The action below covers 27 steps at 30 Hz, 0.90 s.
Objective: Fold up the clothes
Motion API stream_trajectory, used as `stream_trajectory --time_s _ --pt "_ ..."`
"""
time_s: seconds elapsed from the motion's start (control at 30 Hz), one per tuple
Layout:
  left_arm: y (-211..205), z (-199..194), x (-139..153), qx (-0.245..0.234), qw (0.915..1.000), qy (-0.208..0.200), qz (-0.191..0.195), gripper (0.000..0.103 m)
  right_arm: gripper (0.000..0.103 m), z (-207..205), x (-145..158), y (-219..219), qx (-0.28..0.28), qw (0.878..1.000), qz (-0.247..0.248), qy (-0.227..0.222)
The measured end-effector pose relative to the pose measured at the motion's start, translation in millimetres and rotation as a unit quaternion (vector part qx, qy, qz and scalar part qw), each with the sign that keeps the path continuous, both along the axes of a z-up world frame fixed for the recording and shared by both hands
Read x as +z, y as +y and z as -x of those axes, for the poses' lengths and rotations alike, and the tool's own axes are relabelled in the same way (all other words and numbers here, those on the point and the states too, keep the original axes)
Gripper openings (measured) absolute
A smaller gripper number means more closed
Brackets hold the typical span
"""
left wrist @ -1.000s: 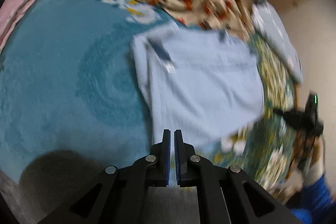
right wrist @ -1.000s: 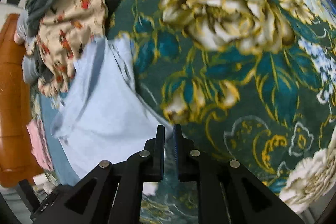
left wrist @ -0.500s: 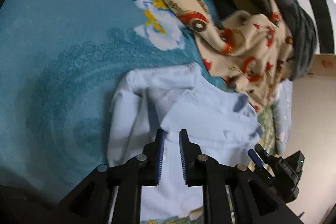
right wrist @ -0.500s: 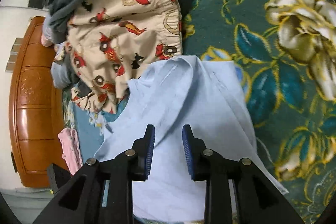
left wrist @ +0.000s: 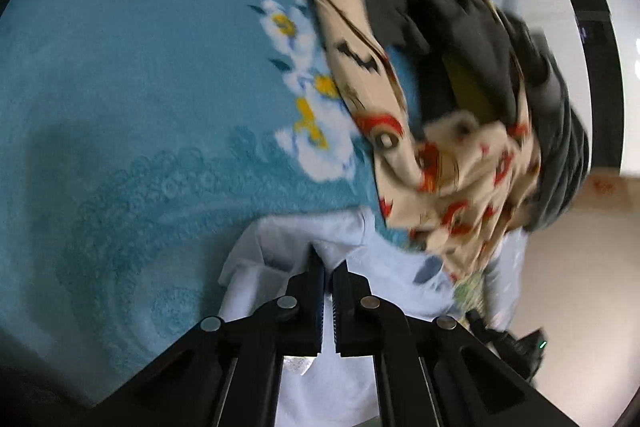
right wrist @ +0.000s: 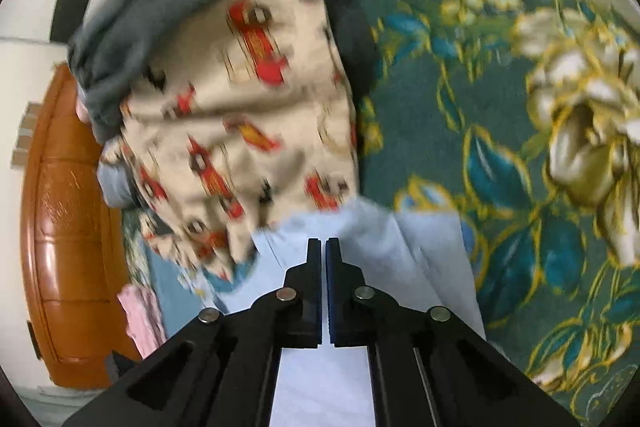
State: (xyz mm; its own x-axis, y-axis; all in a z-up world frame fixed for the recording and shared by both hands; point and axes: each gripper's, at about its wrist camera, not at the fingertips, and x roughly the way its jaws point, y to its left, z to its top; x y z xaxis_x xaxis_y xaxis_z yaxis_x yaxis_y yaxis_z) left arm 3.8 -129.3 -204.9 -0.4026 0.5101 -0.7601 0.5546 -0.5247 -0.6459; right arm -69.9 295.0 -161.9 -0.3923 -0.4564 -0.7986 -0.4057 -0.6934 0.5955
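— Pinching the light blue shirt (left wrist: 384,267) with the left gripper (left wrist: 328,263), jaws closed on a raised fold at its edge.
— Clamping the right gripper (right wrist: 323,247) on the same shirt, lying beside the car-print garment (right wrist: 240,131), partly over the floral bedspread (right wrist: 500,147) and teal blanket (left wrist: 140,87).

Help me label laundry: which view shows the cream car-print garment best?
The right wrist view: the cream car-print garment spreads broadly there, though blurred. The left wrist view shows it bunched and twisted among dark clothes.
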Motion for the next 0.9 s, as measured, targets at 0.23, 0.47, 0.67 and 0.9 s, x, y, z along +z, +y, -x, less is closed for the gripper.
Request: stream_trajectory --time_s 0.23,0.47,0.67,0.9 --pt "-8 2 -9 0.022 0.999 0.017 -0.035 0.006 0.002 19 -13 4 -0.015 0.999 -0.026 -0.021" --pt "-14 -5 26 0.018 0.9943 0.097 -0.039 0.059 0.027 7 -15 12 -0.004 1.0 -0.026 -0.004" --pt "0 -24 24 -0.044 0.9934 0.094 0.049 0.059 0.03 10 -9 -10 0.095 0.988 -0.123 0.001" --pt "15 -42 -12 -0.068 0.9937 0.061 0.064 0.059 0.03 33 -25 -50 0.2 0.955 -0.219 -0.014"
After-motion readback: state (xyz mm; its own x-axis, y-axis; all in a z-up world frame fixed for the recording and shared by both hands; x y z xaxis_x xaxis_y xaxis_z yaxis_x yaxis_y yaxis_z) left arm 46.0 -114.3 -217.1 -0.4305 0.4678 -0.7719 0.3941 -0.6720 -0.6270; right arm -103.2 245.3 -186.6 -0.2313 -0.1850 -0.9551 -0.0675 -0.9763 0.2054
